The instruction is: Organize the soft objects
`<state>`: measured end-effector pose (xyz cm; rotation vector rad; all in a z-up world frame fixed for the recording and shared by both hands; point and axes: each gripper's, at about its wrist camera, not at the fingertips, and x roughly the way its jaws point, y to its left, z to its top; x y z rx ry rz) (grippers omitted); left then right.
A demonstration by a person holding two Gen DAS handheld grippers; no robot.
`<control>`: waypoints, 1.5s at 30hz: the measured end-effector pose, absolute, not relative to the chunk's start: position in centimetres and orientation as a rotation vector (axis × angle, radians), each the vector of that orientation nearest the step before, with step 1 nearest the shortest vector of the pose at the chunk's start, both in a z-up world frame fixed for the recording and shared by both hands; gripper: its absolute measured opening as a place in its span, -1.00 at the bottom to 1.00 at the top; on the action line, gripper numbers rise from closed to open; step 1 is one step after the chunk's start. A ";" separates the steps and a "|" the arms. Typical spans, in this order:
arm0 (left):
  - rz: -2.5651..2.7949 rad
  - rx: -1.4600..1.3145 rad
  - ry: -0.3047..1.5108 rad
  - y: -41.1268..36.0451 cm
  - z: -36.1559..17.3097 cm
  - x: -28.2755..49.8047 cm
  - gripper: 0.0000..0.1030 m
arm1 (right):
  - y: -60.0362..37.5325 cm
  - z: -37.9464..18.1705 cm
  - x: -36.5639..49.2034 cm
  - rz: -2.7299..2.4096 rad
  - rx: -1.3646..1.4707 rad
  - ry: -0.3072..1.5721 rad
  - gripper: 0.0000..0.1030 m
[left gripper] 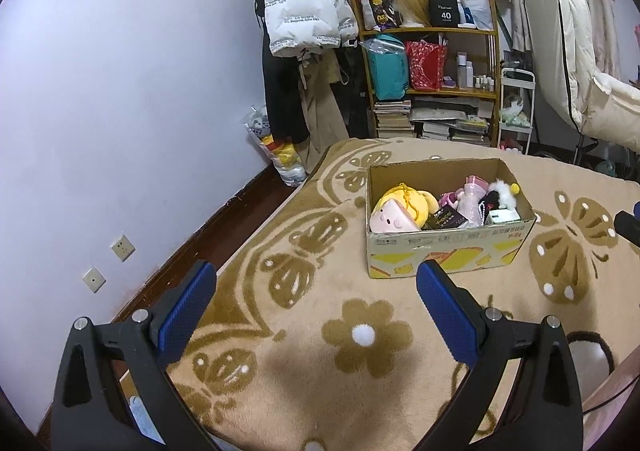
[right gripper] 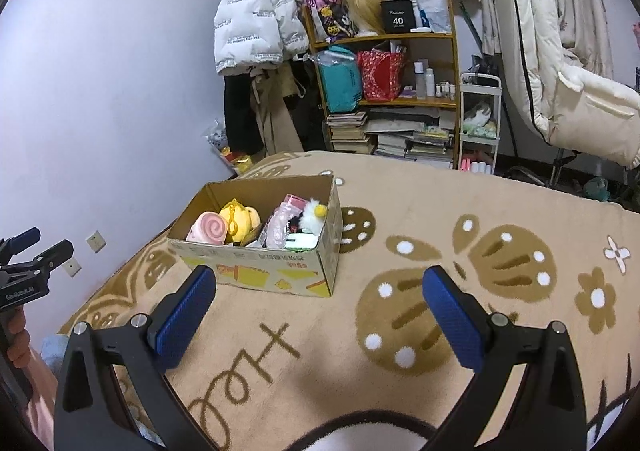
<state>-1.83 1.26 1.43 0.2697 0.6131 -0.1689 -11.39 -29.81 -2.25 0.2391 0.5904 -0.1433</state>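
Both grippers, left gripper [left gripper: 316, 283] and right gripper [right gripper: 320, 289], hang wide open and empty over my bed [left gripper: 420, 331]. Plush toys [left gripper: 396, 211] already sit in the cardboard box [left gripper: 448, 247], so looks mostly done.

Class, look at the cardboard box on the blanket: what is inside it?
The cardboard box holds a yellow-haired plush doll, a pink bottle-like item, a black-and-white fluffy toy and a small white box. Anything beneath them is covered.

My left gripper [left gripper: 316, 283], jaws spread wide, empty, my right gripper [right gripper: 320, 291], likewise agape, empty, both aimed twelve o'clock
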 end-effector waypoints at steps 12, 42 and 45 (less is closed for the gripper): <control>-0.182 0.299 0.618 0.4 1.1 -1.6 0.93 | -30.0 -2.8 -10.8 -0.143 0.237 0.598 1.00; -0.165 0.279 0.598 1.0 1.5 -1.6 0.93 | -30.2 -2.9 -11.0 -0.141 0.235 0.595 1.00; -0.166 0.282 0.600 0.9 1.5 -1.7 0.93 | -30.2 -2.9 -11.0 -0.145 0.238 0.595 1.00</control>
